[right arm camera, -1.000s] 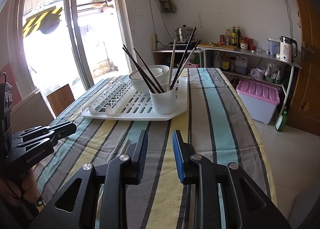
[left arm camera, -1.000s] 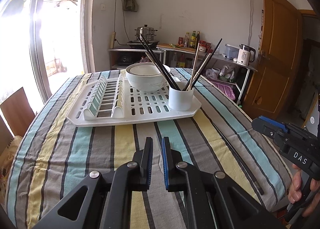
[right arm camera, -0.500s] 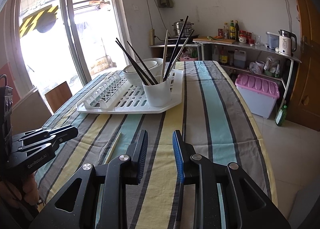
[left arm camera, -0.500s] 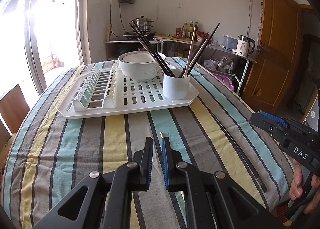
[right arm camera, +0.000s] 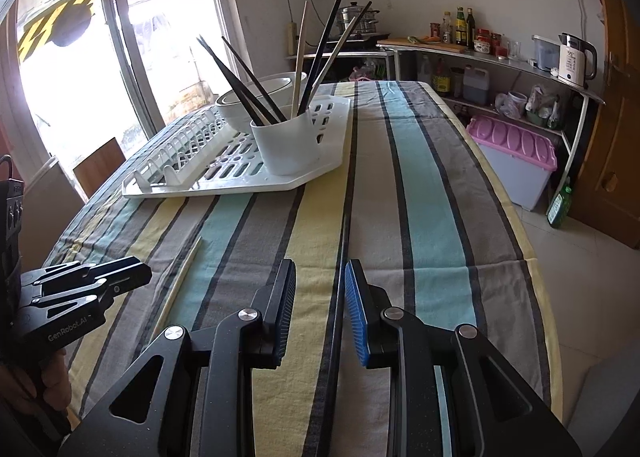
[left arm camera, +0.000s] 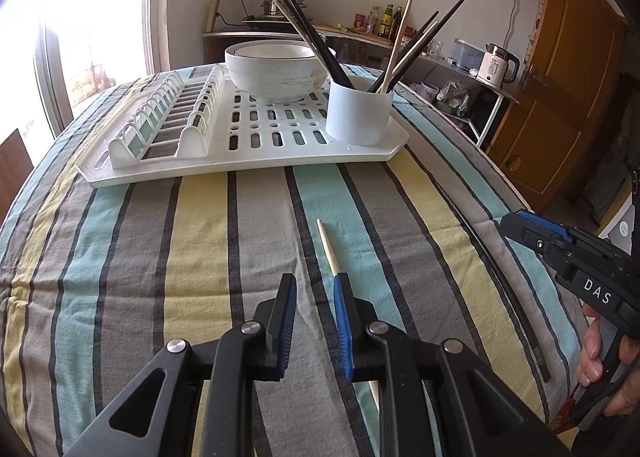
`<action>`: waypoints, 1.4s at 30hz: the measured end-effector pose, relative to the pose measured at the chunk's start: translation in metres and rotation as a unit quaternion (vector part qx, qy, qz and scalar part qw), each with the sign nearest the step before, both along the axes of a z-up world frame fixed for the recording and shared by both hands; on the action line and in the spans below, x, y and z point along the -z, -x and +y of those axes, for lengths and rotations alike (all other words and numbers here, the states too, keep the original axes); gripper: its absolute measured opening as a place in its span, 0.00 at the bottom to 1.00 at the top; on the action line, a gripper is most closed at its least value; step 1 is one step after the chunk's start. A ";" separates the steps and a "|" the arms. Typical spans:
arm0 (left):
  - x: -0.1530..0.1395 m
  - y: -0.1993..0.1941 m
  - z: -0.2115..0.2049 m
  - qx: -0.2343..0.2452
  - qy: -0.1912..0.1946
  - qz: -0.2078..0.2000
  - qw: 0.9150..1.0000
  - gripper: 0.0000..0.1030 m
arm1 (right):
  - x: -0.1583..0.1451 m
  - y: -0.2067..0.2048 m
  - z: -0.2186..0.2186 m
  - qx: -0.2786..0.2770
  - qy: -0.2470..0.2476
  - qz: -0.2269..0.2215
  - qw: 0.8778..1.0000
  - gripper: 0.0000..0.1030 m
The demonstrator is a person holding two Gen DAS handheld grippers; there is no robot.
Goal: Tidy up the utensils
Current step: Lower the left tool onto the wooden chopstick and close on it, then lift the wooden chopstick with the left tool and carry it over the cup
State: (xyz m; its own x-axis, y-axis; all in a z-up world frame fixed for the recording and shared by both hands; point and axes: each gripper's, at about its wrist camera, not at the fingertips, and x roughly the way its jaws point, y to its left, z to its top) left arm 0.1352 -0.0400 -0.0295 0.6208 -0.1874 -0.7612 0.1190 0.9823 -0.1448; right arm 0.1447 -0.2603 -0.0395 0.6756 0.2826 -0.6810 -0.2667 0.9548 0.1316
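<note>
Wooden chopstick (left arm camera: pixel 328 247) flat on striped cloth (left arm camera: pixel 200 241), passing under L gripper (left arm camera: pixel 315 289)'s right finger; jaws just widened, nothing clamped. Black chopstick (right arm camera: pixel 345 241) lies btwn R gripper (right arm camera: pixel 320 277) jaws, parted, pads not touching. White cup (left arm camera: pixel 359 113) on drying rack (left arm camera: pixel 256 155) w/ other chopsticks.

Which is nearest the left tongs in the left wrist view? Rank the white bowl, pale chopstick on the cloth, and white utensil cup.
1. Pale chopstick, just ahead of the left tongs, slightly right.
2. White utensil cup, drying tray's right corner.
3. White bowl, behind the cup, centre.
</note>
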 end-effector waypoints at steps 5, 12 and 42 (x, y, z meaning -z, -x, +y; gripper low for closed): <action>0.007 -0.014 -0.004 0.008 0.011 0.021 1.000 0.18 | 0.009 -0.015 0.001 -0.007 0.016 0.017 1.000 0.26; 0.012 -0.032 -0.013 0.010 0.020 0.041 0.999 0.18 | 0.019 -0.043 0.009 -0.015 0.039 0.045 0.998 0.26; 0.005 -0.037 -0.030 0.042 -0.035 0.004 0.999 0.05 | 0.013 -0.052 0.029 -0.041 0.061 0.041 0.996 0.05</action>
